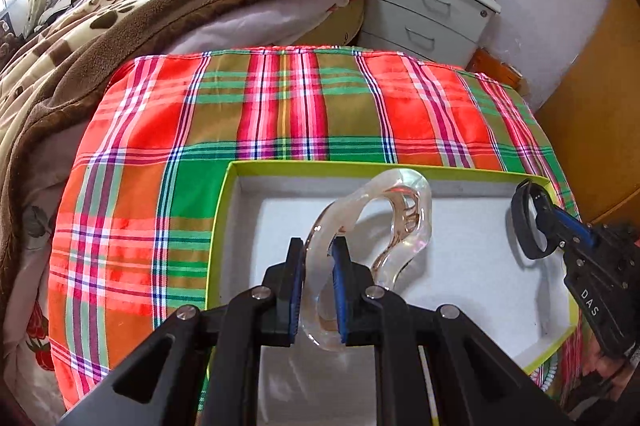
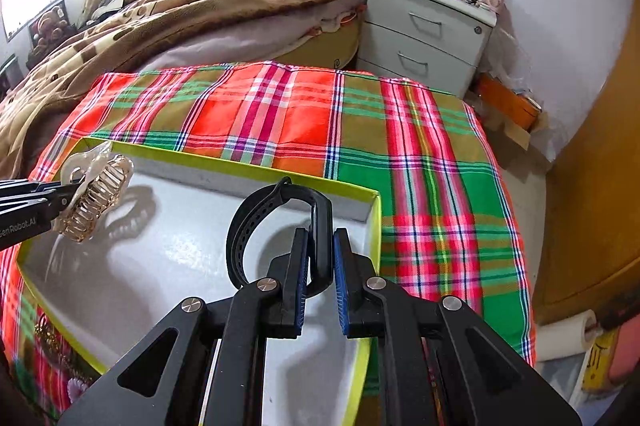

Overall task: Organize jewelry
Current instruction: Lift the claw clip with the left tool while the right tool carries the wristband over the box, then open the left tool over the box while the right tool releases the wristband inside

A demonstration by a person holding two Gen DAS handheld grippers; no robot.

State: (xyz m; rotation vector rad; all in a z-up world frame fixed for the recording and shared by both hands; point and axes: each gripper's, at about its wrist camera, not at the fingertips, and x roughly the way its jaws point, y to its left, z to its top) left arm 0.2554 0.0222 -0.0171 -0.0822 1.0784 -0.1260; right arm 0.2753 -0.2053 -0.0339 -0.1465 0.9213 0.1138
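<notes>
Hovering over the green-rimmed box point(image 1: 224, 226) — left gripper point(image 1: 316, 258) clamps a clear hair claw point(image 1: 400, 214), right gripper point(image 2: 320, 250) pinches a black band point(image 2: 256, 222); both held above the box floor, neither set down — box holds nothing visible yet

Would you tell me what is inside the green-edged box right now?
The box shows only bare white floor; the clear hair claw and black wristband hang above it in the fingers. The near floor is hidden behind the grippers.
</notes>
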